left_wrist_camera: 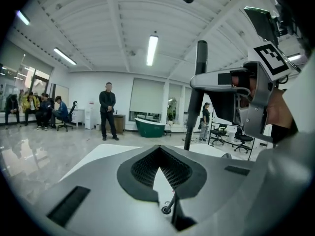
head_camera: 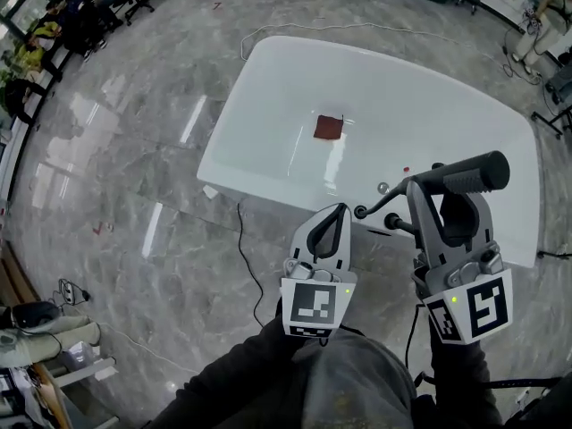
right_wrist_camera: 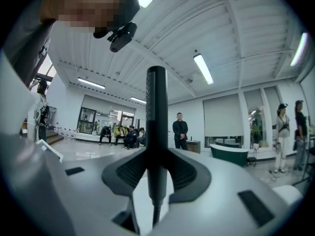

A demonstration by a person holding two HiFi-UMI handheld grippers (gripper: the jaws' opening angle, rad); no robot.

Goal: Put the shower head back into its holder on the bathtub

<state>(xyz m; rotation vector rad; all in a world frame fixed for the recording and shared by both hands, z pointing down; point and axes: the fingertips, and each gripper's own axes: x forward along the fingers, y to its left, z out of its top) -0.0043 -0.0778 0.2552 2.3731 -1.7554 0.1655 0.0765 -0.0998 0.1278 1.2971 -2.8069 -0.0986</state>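
Bathtub [head_camera: 268, 88] on glossy marble floor [head_camera: 134, 177]; right claw [head_camera: 450, 195] tight on shower head [head_camera: 474, 175], left claw [head_camera: 334, 211] together.

No word, brand or number is readable anywhere. The only printed signs are black-and-white square marker patterns. One is on the white cube [head_camera: 315, 306] behind the left tool [head_camera: 339, 213], at six o'clock in the head view. Another is on the white cube [head_camera: 471, 308] behind the right tool [head_camera: 447, 190], at four o'clock. They are coded blocks, not letters.
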